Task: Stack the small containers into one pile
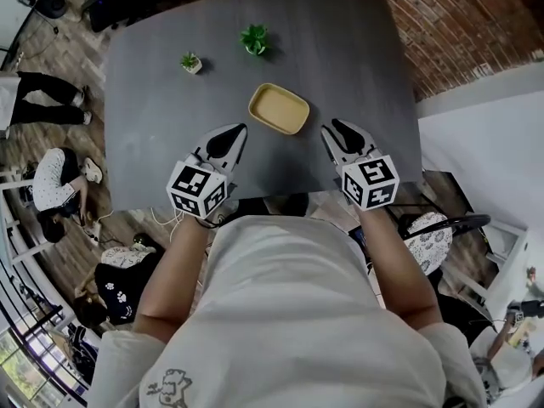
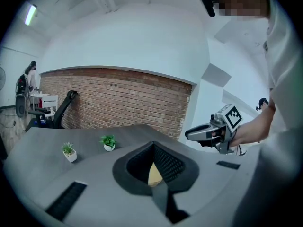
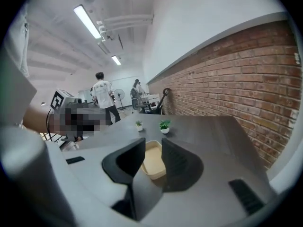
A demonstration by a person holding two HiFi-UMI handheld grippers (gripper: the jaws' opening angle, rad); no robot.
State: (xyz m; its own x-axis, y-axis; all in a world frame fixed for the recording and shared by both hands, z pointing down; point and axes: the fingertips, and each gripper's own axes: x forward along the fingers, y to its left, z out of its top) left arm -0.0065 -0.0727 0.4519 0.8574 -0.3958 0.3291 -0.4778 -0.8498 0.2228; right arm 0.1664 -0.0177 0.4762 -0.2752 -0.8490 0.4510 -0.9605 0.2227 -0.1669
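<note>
The tan container (image 1: 278, 109) lies on the table (image 1: 153, 126) ahead, between the grippers and about equally near both, long side slanting across; the left gripper (image 1: 237, 131) is pressed together on nothing, the right gripper (image 1: 328, 130) spread and empty.

The head view looks steeply down from above the person onto the grey table (image 1: 153, 126), with the left gripper (image 1: 228, 136) and right gripper (image 1: 338, 133) close beneath it. Each gripper view rides low, just behind its own jaws. The left one faces the brick wall (image 2: 123, 98), and the right one has that wall to its right. All three views share the tan container (image 1: 278, 108) just ahead of both grippers, and beyond it one potted plant (image 1: 191, 62) and another (image 1: 254, 39).
</note>
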